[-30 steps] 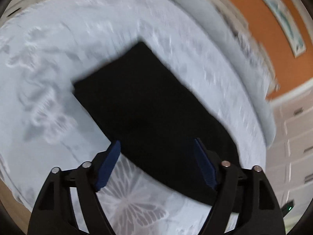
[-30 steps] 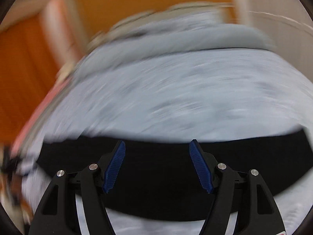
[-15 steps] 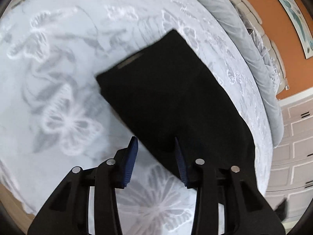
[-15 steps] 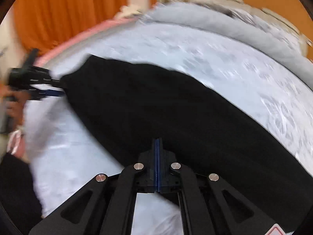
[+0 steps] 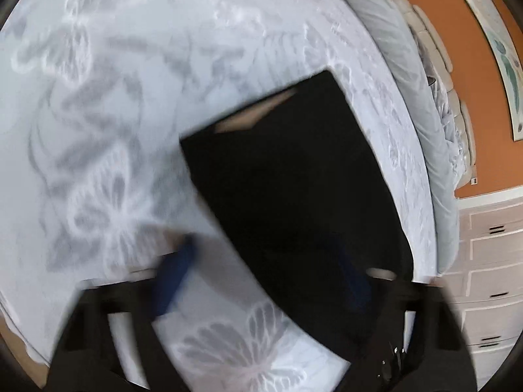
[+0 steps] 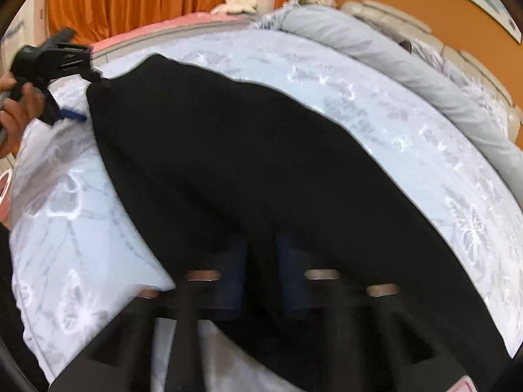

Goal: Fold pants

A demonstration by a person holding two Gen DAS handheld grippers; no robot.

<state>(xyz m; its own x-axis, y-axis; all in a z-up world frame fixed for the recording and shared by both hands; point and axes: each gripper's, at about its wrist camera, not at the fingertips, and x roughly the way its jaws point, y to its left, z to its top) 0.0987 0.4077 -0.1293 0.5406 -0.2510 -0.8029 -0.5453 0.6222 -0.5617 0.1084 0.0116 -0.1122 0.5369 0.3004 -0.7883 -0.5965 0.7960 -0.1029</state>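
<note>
Black pants (image 6: pixel 261 170) lie on the bed (image 6: pixel 408 121), long axis running from the right gripper (image 6: pixel 261 268), jaws narrowly parted over the near end, to the left gripper (image 5: pixel 261 271), jaws wide, astride the far edge.

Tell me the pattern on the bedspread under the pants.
Pale blue bedspread with white-and-grey butterfly and leaf motifs, clearest in the left wrist view.

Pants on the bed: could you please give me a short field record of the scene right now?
Pants: black, lying lengthwise on the bed
Bed cover: pale blue, butterfly pattern
Left gripper: open, blurred, over the pants' edge
Right gripper: blurred, pads slightly apart, over the pants
Backdrop: orange wall, white drawers
</note>
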